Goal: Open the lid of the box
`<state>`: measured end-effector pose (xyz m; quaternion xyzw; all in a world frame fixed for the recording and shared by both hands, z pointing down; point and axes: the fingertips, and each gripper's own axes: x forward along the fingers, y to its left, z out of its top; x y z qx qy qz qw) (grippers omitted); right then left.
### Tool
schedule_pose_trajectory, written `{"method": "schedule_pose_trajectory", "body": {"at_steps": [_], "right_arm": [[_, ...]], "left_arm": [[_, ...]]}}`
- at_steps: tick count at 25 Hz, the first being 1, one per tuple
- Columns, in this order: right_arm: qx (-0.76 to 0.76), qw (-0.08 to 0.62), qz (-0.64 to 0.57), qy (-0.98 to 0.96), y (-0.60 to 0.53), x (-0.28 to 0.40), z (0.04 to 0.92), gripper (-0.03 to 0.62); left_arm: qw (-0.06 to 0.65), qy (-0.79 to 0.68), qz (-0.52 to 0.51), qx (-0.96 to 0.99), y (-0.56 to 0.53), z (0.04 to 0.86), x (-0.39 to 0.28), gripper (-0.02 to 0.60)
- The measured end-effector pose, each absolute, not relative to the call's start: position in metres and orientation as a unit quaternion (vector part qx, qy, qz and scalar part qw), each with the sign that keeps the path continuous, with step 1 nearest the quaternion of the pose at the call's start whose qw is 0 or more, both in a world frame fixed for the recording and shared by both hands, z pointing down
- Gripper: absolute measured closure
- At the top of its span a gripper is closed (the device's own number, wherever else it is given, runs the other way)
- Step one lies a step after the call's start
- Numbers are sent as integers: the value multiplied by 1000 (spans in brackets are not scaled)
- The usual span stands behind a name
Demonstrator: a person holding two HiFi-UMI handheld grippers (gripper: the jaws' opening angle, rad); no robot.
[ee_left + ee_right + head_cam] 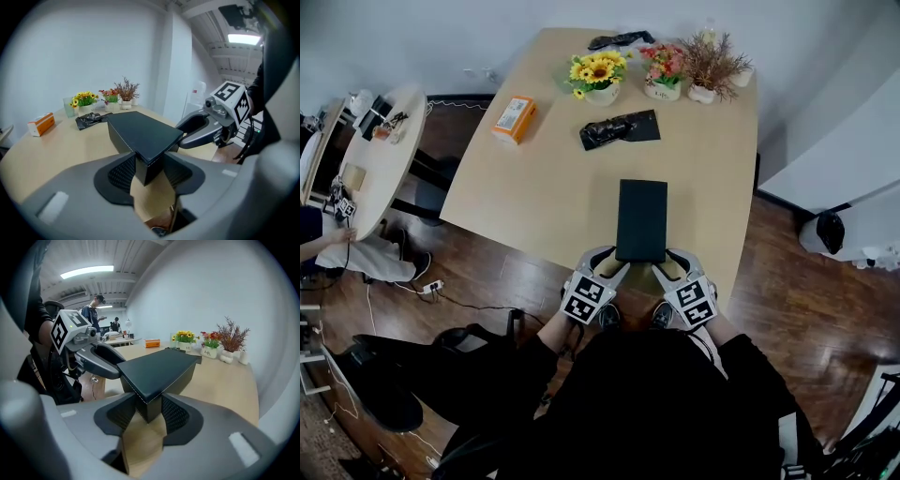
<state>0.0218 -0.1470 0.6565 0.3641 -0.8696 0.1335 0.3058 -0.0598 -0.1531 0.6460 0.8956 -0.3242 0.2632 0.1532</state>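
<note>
Black rectangular cardboard box (pixel 640 220) sits at the near edge of the pale wooden table (pixel 534 187), lid (pixel 140 129) down, so nothing is opened yet. Left gripper (pixel 614 264) pinches its near-left corner, right gripper (pixel 668 266) the near-right. The lift remains. Beyond the box, a white flower pot (pixel 206 352) reads "Life".

Black sleeves (pixel 530 364), grey hand-held grippers (pixel 609 263) (pixel 673 266), black-and-white marker cubes (pixel 587 298)

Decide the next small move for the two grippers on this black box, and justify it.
Probably raise both grippers a little together to ease the lid up. The lid lies shut on the black box, and the left gripper and right gripper each clasp one of its near corners.
</note>
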Motion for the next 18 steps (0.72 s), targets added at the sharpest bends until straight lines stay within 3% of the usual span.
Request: {"method": "schedule_pose_trajectory", "body": {"at_steps": [9,12,18], "right_arm": [[353,309,158,-869,-149,24,659,419],[353,313,158,-868,-148,23,659,419],[387,335,52,-858,-147,21,636,401]], "left_arm": [[304,-325,125,887,-154,636,-59,396],[265,-335,159,890,-153,637,-60,399],[91,-357,227,901,-151,609,-51,455]]}}
